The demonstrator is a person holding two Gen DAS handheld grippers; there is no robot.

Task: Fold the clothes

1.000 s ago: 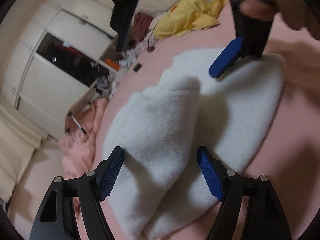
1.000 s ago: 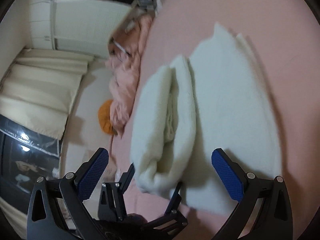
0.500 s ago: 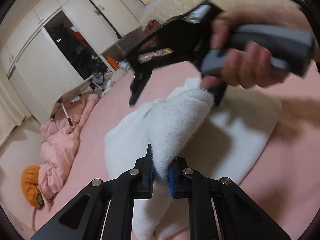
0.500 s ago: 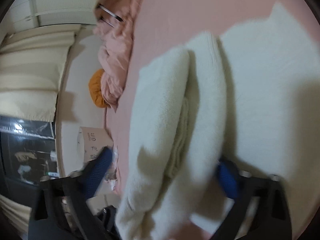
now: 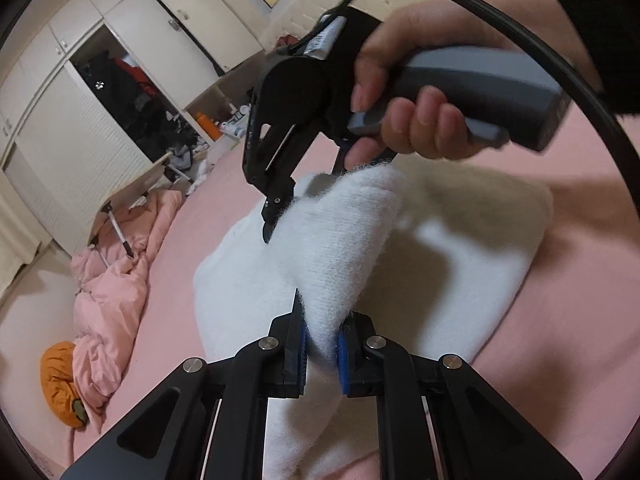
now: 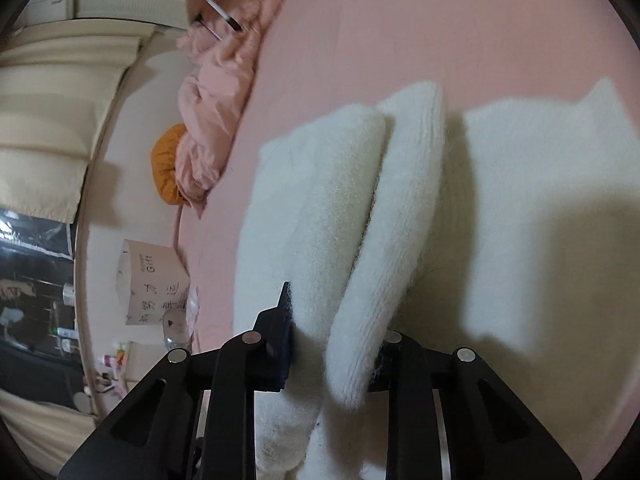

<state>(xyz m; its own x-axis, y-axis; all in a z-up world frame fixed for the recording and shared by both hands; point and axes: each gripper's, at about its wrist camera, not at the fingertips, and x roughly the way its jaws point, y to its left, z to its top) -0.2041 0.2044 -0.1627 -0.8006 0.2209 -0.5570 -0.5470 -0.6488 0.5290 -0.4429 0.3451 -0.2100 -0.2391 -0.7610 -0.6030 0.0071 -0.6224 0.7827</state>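
Note:
A white fluffy sweater (image 5: 460, 256) lies on the pink bed sheet (image 5: 568, 320), partly folded into thick rolls. My left gripper (image 5: 322, 344) is shut on a raised fold of it at the near edge. A hand holds my right gripper (image 5: 308, 196) at the fold's far end, one finger dug into the cloth and the other hidden behind it. In the right wrist view the right gripper (image 6: 334, 332) has its jaws closing on two rolled layers of the sweater (image 6: 404, 200), and the pads press into the pile.
A crumpled pink duvet (image 5: 116, 280) and an orange bundle (image 5: 60, 392) lie off the bed's left side by a small folding table (image 5: 132, 196). An open wardrobe (image 5: 120, 92) stands behind. A paper bag (image 6: 156, 284) sits on the floor.
My left gripper has shut on the sweater's fold and lifted it. My right gripper has moved in over the rolled layers and narrowed from wide open until it squeezes them.

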